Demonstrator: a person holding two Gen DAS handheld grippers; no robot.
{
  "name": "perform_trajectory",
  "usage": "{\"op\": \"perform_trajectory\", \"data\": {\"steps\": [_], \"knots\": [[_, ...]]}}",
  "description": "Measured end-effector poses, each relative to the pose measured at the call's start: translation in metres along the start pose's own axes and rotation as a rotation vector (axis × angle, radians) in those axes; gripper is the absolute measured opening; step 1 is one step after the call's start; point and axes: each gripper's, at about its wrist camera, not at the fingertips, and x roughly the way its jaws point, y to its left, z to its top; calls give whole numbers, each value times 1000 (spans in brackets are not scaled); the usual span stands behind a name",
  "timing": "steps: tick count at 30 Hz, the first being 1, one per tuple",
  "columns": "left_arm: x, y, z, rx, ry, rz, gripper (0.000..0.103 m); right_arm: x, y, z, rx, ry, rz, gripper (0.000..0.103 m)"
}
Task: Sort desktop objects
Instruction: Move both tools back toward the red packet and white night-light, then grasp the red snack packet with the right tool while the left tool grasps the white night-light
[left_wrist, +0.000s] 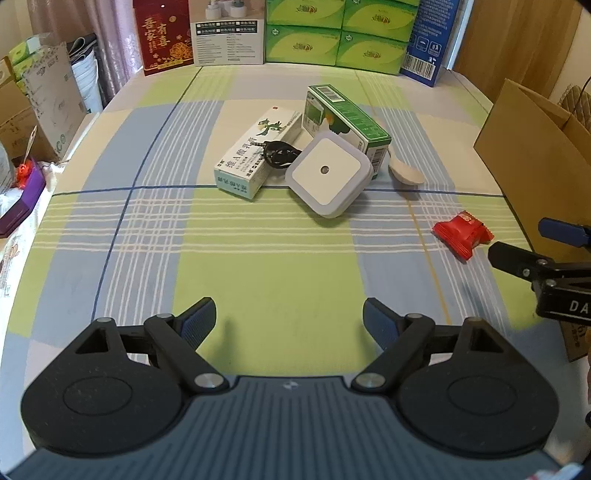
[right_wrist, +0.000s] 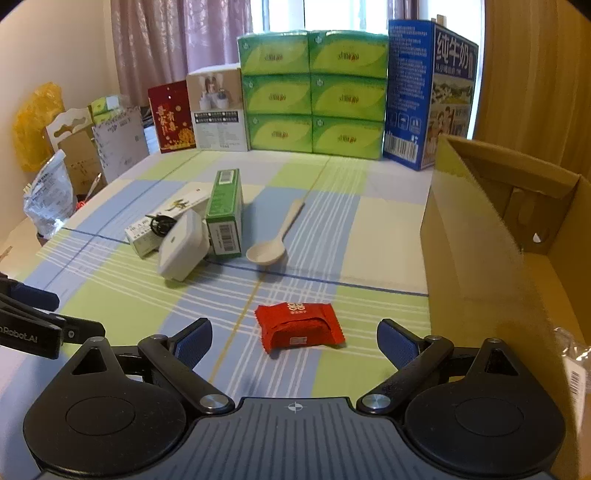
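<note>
Red snack packet (right_wrist: 300, 325) lies on the tablecloth (right_wrist: 332, 184) just ahead of the right gripper (right_wrist: 295, 343), long axis crosswise; jaws apart, empty. Left gripper (left_wrist: 289, 319), also apart, sits farther off.

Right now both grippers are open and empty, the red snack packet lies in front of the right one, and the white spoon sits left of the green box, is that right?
Not quite. The white spoon lies to the right of the green box, not left; the right wrist view shows it. The rest holds: left gripper and right gripper are open and empty, and the red snack packet lies in front of the right one.
</note>
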Motion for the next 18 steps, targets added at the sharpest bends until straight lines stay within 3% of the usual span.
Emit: {"op": "perform_trajectory", "data": {"steps": [18], "knots": [[19, 13, 8, 4, 3, -29, 84, 35, -9, -2, 28, 45, -17, 93]]}}
